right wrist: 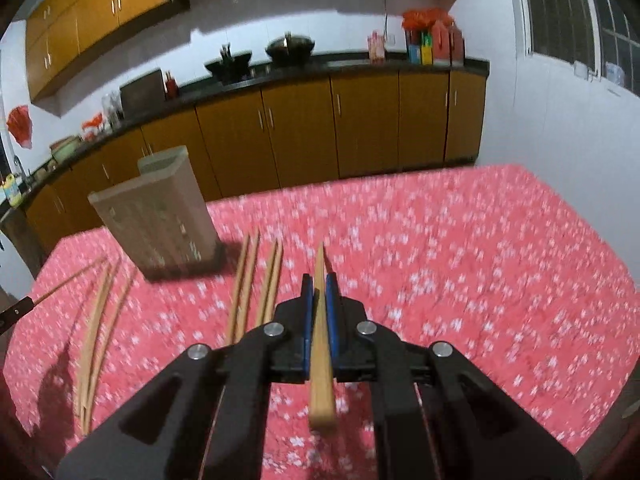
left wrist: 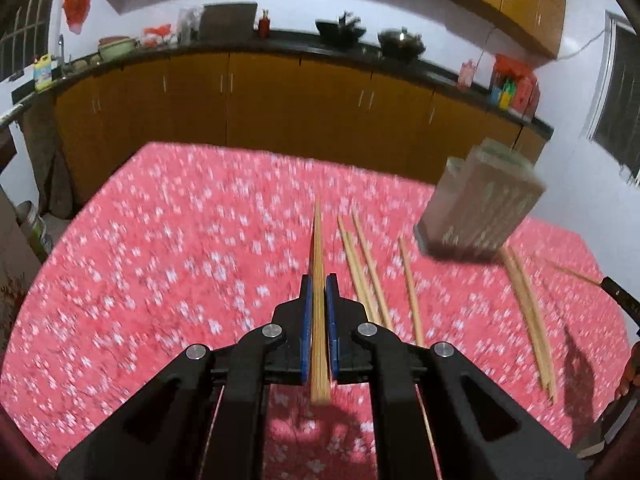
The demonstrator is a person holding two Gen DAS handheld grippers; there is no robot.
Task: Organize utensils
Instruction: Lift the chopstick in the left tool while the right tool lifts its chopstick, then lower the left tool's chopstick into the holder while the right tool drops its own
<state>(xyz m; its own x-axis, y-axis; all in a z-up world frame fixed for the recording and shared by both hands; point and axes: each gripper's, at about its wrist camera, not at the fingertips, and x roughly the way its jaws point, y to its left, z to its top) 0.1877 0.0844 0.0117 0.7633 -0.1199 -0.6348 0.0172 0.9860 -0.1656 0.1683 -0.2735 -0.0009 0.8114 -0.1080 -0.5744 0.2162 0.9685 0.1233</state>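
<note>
The tablecloth (left wrist: 160, 264) is coral red, scattered all over with small white blossoms. The chopsticks (left wrist: 370, 264) lying on it are pale tan bamboo, and so are the chopstick in the left gripper (left wrist: 319, 280) and the one in the right gripper (right wrist: 319, 280). Both grippers are black with blue finger pads (left wrist: 331, 300). The chopstick holder (left wrist: 480, 200) is a dull grey-beige with faint lighter vertical markings and a dark base. Behind, the lower cabinets (right wrist: 300, 136) are amber-brown with thin silver handles under a black countertop (right wrist: 360, 66). The wall (right wrist: 560, 120) is white, the woks (right wrist: 290, 48) black, and a bag (left wrist: 78, 4) hanging on it is red.
</note>
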